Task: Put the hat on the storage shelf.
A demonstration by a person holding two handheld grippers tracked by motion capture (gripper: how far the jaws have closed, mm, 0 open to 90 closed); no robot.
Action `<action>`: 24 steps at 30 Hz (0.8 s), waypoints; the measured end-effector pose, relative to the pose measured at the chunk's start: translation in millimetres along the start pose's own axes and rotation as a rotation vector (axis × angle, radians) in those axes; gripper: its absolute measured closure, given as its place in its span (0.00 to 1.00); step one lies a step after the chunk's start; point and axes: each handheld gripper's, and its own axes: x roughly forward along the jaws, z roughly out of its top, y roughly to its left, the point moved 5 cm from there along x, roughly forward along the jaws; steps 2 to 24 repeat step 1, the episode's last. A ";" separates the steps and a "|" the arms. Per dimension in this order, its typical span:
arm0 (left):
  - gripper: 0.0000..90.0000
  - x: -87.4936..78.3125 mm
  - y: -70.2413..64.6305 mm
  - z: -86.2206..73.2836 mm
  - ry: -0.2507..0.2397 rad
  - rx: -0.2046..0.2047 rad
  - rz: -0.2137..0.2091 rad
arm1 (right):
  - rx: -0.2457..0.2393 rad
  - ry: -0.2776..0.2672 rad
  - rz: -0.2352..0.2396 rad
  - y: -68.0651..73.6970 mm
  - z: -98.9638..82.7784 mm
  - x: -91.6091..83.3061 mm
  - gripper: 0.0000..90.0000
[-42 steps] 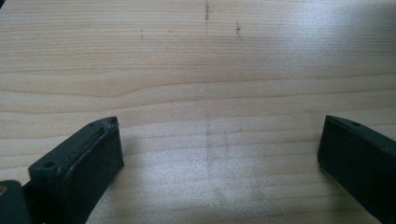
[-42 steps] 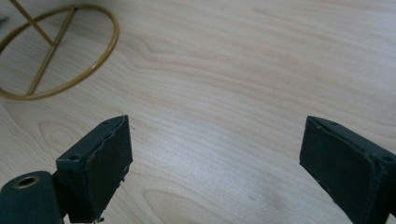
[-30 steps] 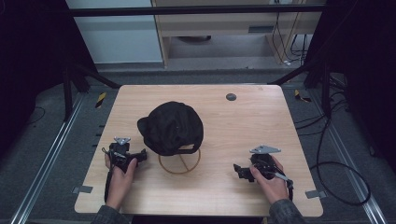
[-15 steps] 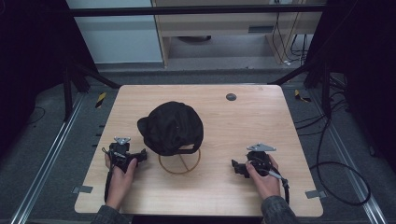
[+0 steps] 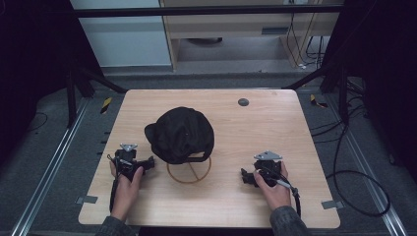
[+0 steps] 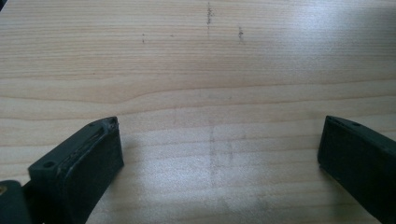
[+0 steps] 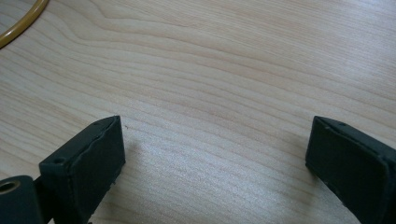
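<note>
Now both claws rest wide apart on the counter point(image 5: 295, 128), gripping nothing: left claw point(image 5: 147, 163) beside the cap point(image 5: 181, 135), right claw point(image 5: 244, 176) just widening, near the ring point(image 5: 189, 177).

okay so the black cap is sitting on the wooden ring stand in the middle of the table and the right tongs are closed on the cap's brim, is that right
Not quite. The black cap does sit on the wooden ring stand mid-table, but the right tongs hold nothing: the right gripper view shows the jaws wide apart over bare table, just opening further. The high view shows them well right of the cap.
</note>
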 end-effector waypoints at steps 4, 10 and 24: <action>0.00 0.4 1.2 0.4 0.000 0.000 0.000 | 0.001 0.001 0.000 0.0 -0.1 -0.1 0.05; 0.00 0.4 1.2 0.4 0.000 0.000 0.000 | 0.001 0.001 0.000 0.0 -0.1 -0.1 0.05; 0.00 0.4 1.2 0.4 0.000 0.000 0.000 | 0.001 0.001 0.000 0.0 -0.1 -0.1 0.05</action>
